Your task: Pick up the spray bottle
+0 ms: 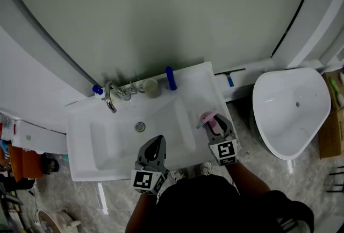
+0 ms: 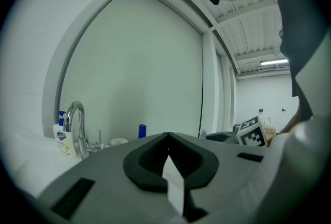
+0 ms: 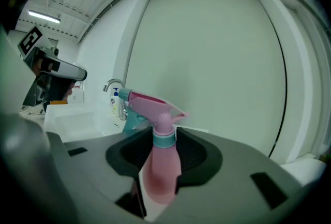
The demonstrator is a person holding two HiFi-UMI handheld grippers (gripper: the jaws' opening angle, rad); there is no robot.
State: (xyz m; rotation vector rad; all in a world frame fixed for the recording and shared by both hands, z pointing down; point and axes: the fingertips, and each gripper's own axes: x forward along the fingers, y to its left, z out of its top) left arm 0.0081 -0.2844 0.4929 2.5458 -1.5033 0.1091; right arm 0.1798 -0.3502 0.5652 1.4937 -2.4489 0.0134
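The pink spray bottle (image 3: 161,158) with a teal collar and pink trigger head stands upright between the jaws of my right gripper (image 3: 164,137), which is shut on its body. In the head view the spray bottle (image 1: 209,120) is at the right side of the white sink (image 1: 177,86), held by the right gripper (image 1: 221,131) above the rim. My left gripper (image 1: 154,149) hovers over the sink's front edge. Its jaws meet with nothing between them in the left gripper view (image 2: 168,137).
A chrome faucet (image 1: 111,95) stands at the back of the sink, with a soap bottle (image 2: 61,137), a small cup (image 1: 151,86) and a blue bottle (image 1: 170,78) along the back ledge. A drain (image 1: 140,127) sits mid-basin. A white toilet (image 1: 290,113) stands to the right.
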